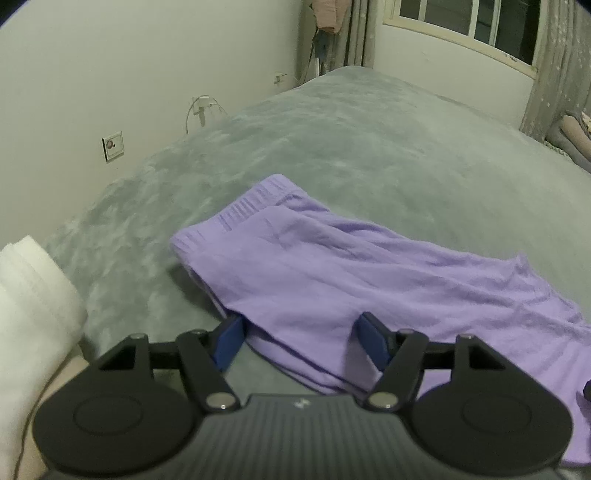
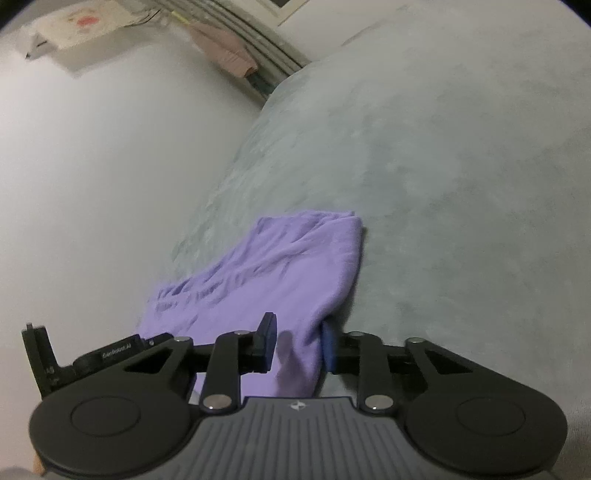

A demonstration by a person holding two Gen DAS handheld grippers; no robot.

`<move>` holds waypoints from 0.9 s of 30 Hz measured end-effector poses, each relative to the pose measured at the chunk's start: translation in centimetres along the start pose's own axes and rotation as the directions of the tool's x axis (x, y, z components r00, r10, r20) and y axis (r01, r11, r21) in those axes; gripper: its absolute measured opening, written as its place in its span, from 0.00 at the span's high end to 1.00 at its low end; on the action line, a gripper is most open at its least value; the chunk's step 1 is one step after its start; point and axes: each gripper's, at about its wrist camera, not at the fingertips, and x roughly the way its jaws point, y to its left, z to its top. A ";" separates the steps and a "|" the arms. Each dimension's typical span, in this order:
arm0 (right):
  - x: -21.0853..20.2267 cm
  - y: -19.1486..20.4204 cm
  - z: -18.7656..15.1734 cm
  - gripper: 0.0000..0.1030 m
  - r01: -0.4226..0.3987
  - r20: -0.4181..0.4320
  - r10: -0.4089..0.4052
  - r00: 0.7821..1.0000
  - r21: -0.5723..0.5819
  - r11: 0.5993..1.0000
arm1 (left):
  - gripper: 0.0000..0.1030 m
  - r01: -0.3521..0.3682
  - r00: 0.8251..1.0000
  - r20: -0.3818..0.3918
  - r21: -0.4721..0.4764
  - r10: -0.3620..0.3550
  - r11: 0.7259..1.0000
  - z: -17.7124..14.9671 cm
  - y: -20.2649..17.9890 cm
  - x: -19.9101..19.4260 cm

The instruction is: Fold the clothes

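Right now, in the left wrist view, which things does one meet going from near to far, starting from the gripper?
Left gripper → purple garment → grey bed cover → window in the far wall.

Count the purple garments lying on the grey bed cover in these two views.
1. The purple garment lies spread on the grey bed cover, its near edge between the left claw fingers; another corner sits in the right claw. Others may lie off-frame.
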 end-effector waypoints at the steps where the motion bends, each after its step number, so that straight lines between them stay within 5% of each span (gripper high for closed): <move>1: 0.1 -0.2 0.0 0.77 -0.006 0.002 0.005 1.000 0.010 1.000 | 0.36 -0.004 1.000 0.001 0.006 0.004 1.000 -0.1 -0.1 0.0; 6: 0.8 0.4 -0.2 0.78 0.003 0.017 -0.002 1.000 -0.007 1.000 | 0.36 -0.014 1.000 0.004 0.018 0.013 1.000 -0.2 -0.3 0.0; 10: 0.9 0.4 0.0 0.90 0.027 0.016 -0.027 1.000 -0.007 1.000 | 0.36 -0.020 1.000 -0.002 0.015 0.020 1.000 -0.1 -0.4 -0.3; 14: 1.4 0.5 0.7 0.89 0.017 -0.007 -0.017 1.000 -0.020 1.000 | 0.36 0.018 0.999 0.043 0.054 -0.020 0.998 -0.6 -2.1 -3.4; 16: 1.1 0.2 1.9 0.78 0.030 0.001 -0.030 1.000 -0.036 0.999 | 0.36 0.089 0.993 0.063 0.116 -0.096 0.989 -1.7 -4.2 -5.6; 20: 0.2 -1.7 4.3 0.68 0.041 0.039 -0.042 0.998 0.025 0.999 | 0.36 0.241 0.962 0.045 0.313 -0.268 0.919 -6.2 -10.2 -9.4; 25: 1.5 -2.0 5.5 0.63 -0.004 -0.056 0.002 0.998 -0.028 1.000 | 0.37 0.254 0.928 0.061 0.618 -0.368 0.744 -12.2 -17.0 -11.5; 27: 2.1 -2.0 6.2 0.62 -0.023 -0.092 0.021 0.996 -0.018 1.000 | 0.42 0.231 0.934 0.062 0.651 -0.353 0.723 -13.1 -18.5 -11.0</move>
